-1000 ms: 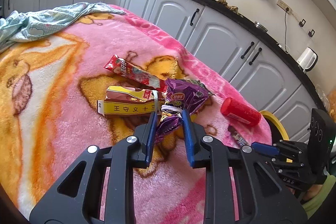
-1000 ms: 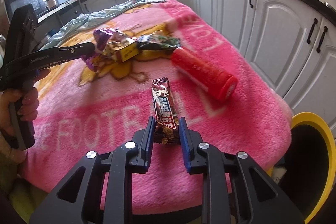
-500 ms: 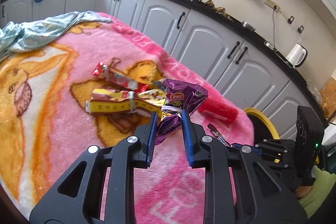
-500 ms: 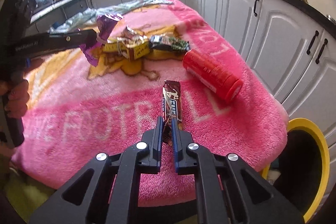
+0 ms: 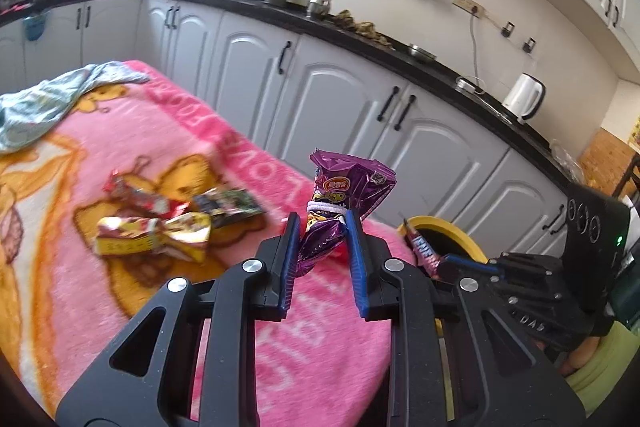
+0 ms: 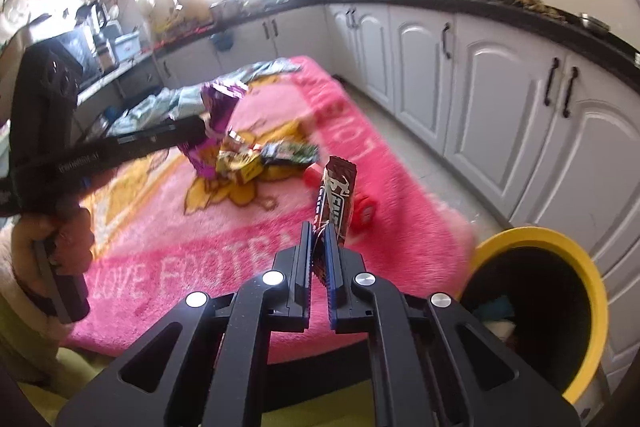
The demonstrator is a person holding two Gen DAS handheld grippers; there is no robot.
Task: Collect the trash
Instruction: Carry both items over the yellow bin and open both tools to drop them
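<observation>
My left gripper (image 5: 322, 225) is shut on a crumpled purple snack bag (image 5: 346, 189), held up above the pink blanket (image 5: 132, 147). My right gripper (image 6: 318, 233) is shut on the lower end of a brown chocolate bar wrapper (image 6: 336, 193), which stands up from the jaws, clear of the blanket. The left gripper (image 6: 200, 131) and its purple bag (image 6: 218, 111) show at mid-left in the right wrist view. The right gripper (image 5: 444, 261) with the bar (image 5: 420, 247) shows at lower right in the left wrist view. A yellow-rimmed bin (image 6: 536, 311) stands beside the blanket's edge.
Yellow wrappers (image 5: 152, 233), a red wrapper (image 5: 140, 195) and a green packet (image 5: 228, 205) lie on the blanket. A red canister (image 6: 362, 209) lies behind the bar. A teal cloth (image 5: 44, 103) covers the far end. White cabinets (image 5: 328, 99) line the wall. A hand (image 6: 60, 239) grips the left tool.
Both grippers rose off the blanket with their loads. The right jaws closed on the chocolate bar and lifted it. The purple bag came up away from the wrapper pile.
</observation>
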